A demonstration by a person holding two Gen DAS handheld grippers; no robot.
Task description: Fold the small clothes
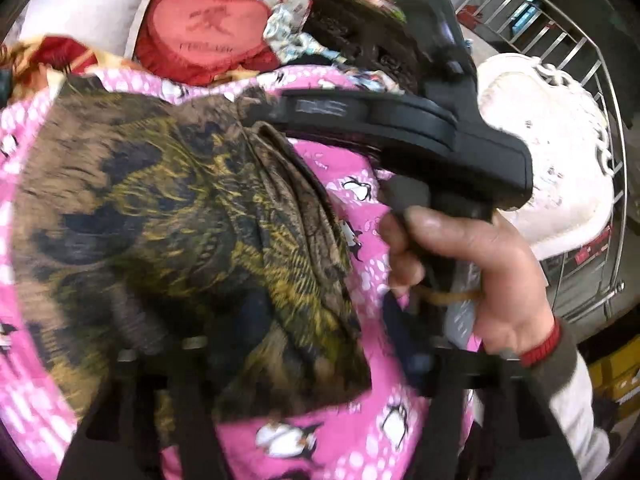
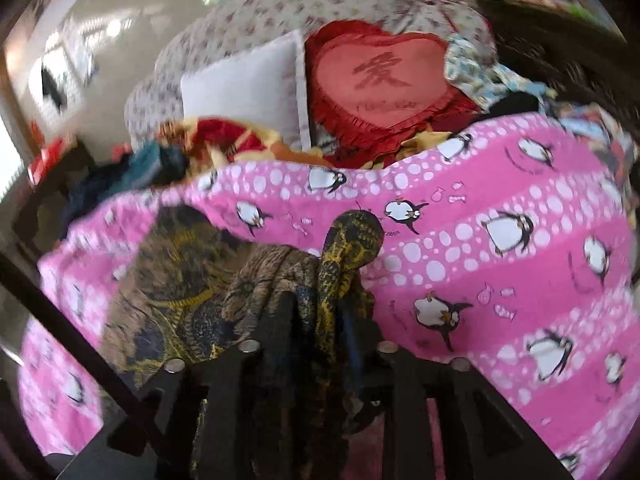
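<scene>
Garment (image 1: 168, 216), brown and yellow patterned, is lying on the pink blanket (image 1: 360, 436); left gripper (image 1: 320, 364) is standing released above it, right gripper (image 2: 320, 300) is pinching a bunched fold.

We see a thin brown-and-yellow patterned cloth garment (image 1: 172, 216), soft and matt, lying on a pink penguin-print fleece-like blanket (image 2: 500, 264). The far red heart-shaped cushion (image 2: 384, 80) looks satiny with frilled edging. The right gripper (image 1: 256, 122) is matt black plastic; the far-right rack (image 1: 576, 52) is shiny metal.
</scene>
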